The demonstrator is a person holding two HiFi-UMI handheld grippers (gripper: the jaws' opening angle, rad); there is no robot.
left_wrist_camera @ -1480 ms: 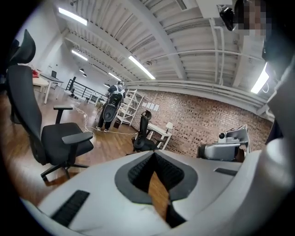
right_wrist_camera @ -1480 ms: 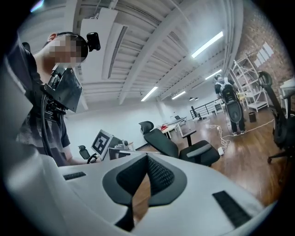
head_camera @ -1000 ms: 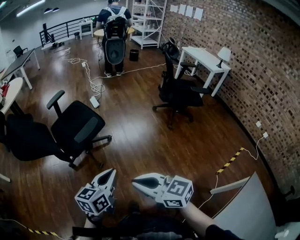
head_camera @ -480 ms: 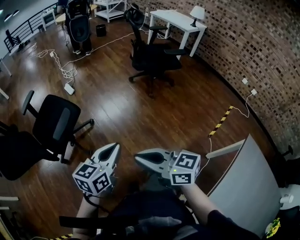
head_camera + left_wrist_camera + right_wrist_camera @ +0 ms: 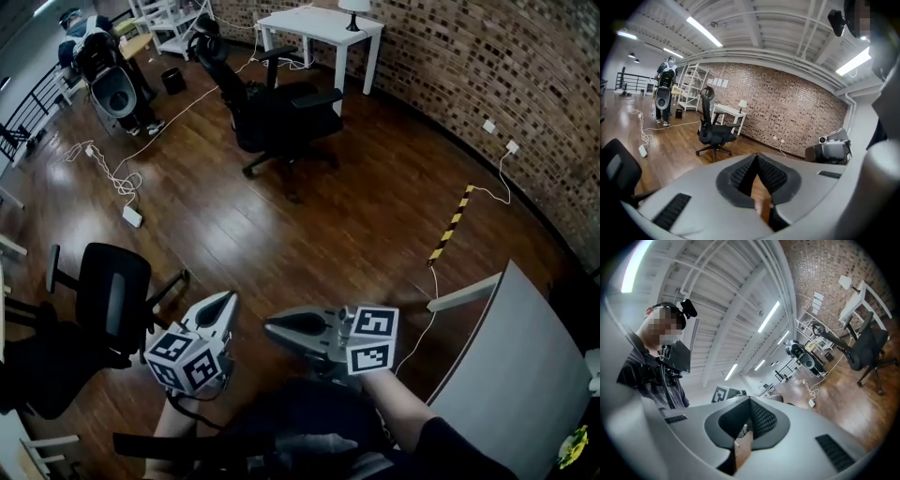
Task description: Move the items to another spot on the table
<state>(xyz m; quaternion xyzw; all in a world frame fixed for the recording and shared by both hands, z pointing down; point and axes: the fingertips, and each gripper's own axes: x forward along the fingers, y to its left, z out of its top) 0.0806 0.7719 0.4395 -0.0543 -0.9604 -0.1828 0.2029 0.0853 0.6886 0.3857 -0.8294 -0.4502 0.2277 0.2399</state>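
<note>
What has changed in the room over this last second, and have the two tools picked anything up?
The wearer turned toward the grey table, more of which now shows at lower right; the black chair and white desk slid up and left in the head view. Nothing was taken hold of or let go. The left tool and right tool stayed shut, empty, side by side in front.

A dark wooden plank floor (image 5: 375,216) is shown with a glossy, reflective finish. The brick wall (image 5: 534,84) looks rough and matt. The office chair (image 5: 277,112) is covered in matt black cloth. The left gripper (image 5: 757,157) is shelled in smooth matt grey plastic, with pads (image 5: 776,177) of ribbed black rubber.
</note>
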